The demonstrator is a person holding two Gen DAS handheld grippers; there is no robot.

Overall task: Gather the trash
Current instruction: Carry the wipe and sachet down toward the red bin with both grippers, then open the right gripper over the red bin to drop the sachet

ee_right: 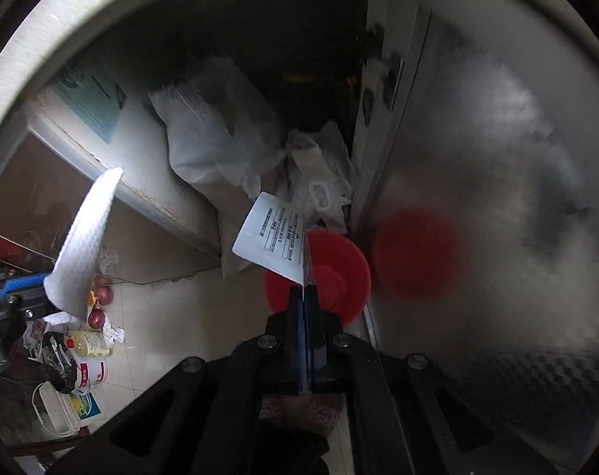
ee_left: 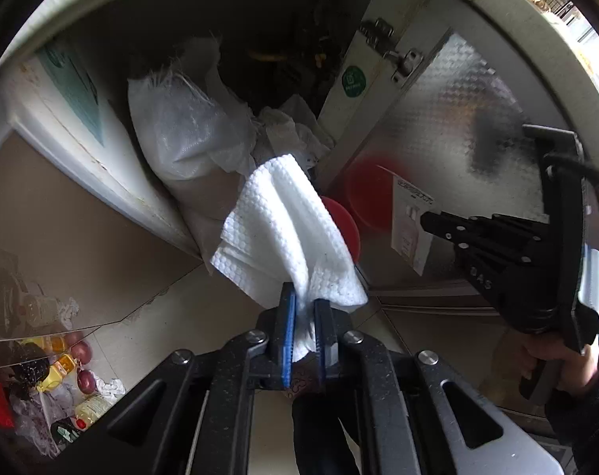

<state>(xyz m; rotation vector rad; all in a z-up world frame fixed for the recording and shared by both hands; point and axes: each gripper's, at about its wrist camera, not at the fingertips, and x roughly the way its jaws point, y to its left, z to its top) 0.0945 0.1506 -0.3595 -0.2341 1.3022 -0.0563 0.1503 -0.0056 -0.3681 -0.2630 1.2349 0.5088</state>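
My left gripper (ee_left: 304, 304) is shut on a white embossed paper towel (ee_left: 283, 233), which stands up in front of it; the towel also shows in the right wrist view (ee_right: 84, 245) at the left. My right gripper (ee_right: 304, 291) is shut on a white printed paper packet (ee_right: 273, 235); in the left wrist view that gripper (ee_left: 428, 219) and packet (ee_left: 412, 221) are at the right. A red bin (ee_right: 331, 277) sits on the floor just beyond both grippers, beside an open cabinet door; it also shows in the left wrist view (ee_left: 345, 221).
An open cabinet holds a white woven sack (ee_left: 188, 138) and crumpled plastic bags (ee_right: 319, 174). A shiny metal door (ee_left: 457, 118) stands on the right and mirrors the red bin. Bottles, onions and bags (ee_right: 86, 336) lie on the tiled floor at the lower left.
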